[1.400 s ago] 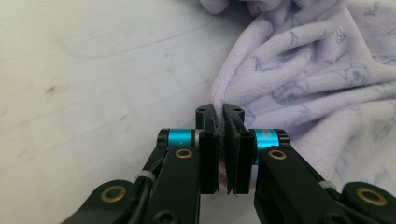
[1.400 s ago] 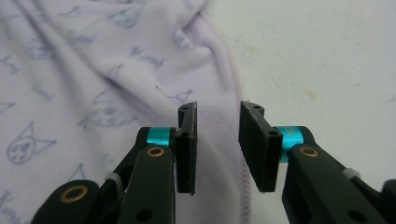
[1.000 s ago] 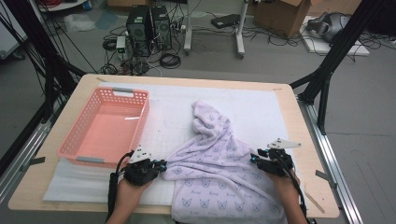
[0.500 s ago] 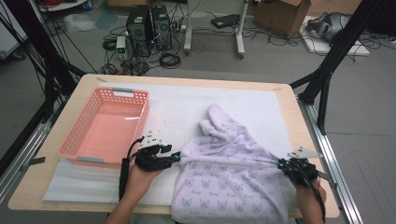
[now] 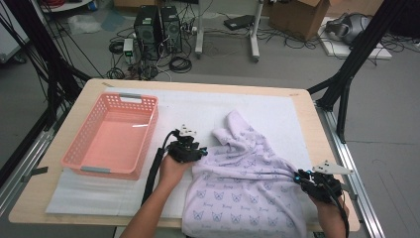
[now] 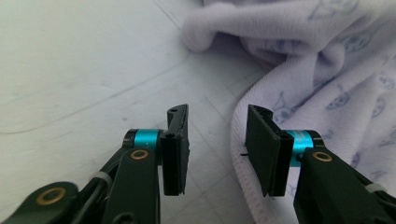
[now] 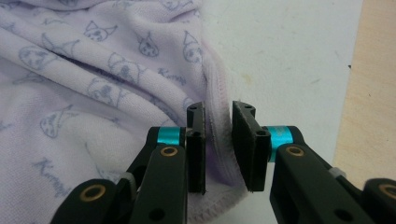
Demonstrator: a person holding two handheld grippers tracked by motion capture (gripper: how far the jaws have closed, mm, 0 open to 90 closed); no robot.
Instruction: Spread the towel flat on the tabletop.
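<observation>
Left hand-held gripper (image 6: 215, 140) has let go of the garment (image 5: 247, 178): jaws spread, closing slightly, hem just beside. Right hand-held gripper (image 7: 218, 140), jaws reopening, apparently no longer pinching the hem between them; garment spread flatter on bench (image 5: 302, 106).

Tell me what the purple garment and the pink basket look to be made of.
Garment: soft knit fabric, probably cotton jersey, matte, with fine ribbing, a stitched hem and printed cat faces. Basket: rigid moulded plastic by its look, slightly glossy, with perforated walls and grey handles.
</observation>
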